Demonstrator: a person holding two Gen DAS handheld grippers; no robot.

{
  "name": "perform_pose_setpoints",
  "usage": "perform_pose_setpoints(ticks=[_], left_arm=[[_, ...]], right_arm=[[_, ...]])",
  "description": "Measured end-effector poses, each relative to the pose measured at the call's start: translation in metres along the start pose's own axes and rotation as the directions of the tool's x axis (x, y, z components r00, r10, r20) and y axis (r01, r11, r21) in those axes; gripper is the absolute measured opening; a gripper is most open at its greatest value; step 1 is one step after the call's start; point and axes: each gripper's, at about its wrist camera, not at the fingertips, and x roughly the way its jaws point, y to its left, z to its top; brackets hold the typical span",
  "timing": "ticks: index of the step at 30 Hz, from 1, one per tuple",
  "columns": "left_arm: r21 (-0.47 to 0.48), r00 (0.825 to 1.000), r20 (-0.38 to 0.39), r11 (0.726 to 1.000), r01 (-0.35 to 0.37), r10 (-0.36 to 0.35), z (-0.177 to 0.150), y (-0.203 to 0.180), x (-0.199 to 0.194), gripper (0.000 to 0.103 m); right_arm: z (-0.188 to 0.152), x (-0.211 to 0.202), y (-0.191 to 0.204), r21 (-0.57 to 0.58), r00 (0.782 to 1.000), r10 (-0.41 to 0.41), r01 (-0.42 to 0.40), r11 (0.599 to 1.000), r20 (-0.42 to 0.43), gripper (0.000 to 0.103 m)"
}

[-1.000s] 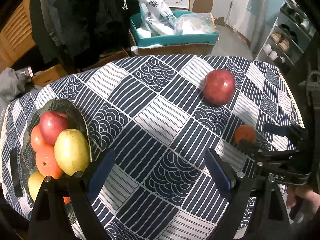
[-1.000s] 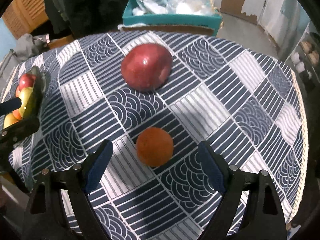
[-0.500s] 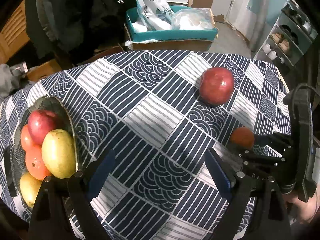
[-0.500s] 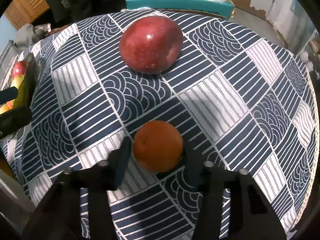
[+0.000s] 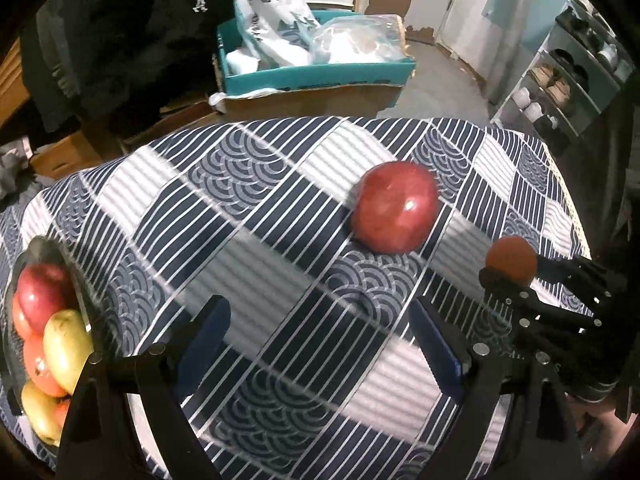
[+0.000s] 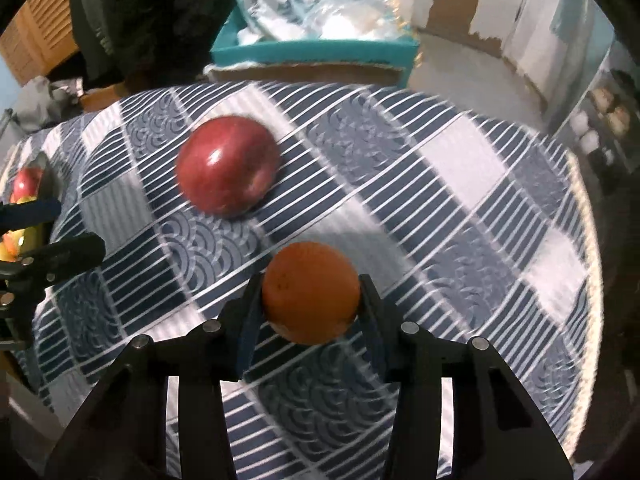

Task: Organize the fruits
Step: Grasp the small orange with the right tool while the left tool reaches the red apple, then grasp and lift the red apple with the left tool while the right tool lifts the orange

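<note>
Bowl [image 5: 48,252]: far left of the left jaws, at the surface's edge, already heaped with red, orange and yellow fruit.
Left gripper [image 5: 320,334]: jaws spread wide and holding nothing, hanging over the patterned surface [image 5: 256,240].
Apple [image 6: 228,170]: large, red and glossy, resting on the surface ahead of the right jaws and slightly to their left; probably firm, fairly heavy and slick, so best gripped across its widest part.
Orange [image 6: 310,292]: between the right jaws; likely firm with a dimpled, grippy skin, light enough for a gentle squeeze at its middle.
Right gripper [image 6: 310,304]: jaws closed in on the orange, both pads touching its sides.
</note>
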Motion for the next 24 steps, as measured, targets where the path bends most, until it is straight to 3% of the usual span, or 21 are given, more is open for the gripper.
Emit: perform_pose_setpoints(ticks=[8, 24], left_arm=[[0.005, 1.000, -0.014, 1.000, 0.028, -0.028, 0.024, -0.022, 0.023, 0.092], [-0.065, 0.995, -0.056, 0.995, 0.075, -0.079, 0.046, -0.027, 0.065, 0.092]], right_arm=[[0.013, 0.003, -0.029, 0.051, 1.000, -0.013, 0.012, 0.999, 0.016, 0.045], [0.018, 0.008, -0.061, 0.127, 1.000, 0.000, -0.002, 0.992, 0.019, 0.045]])
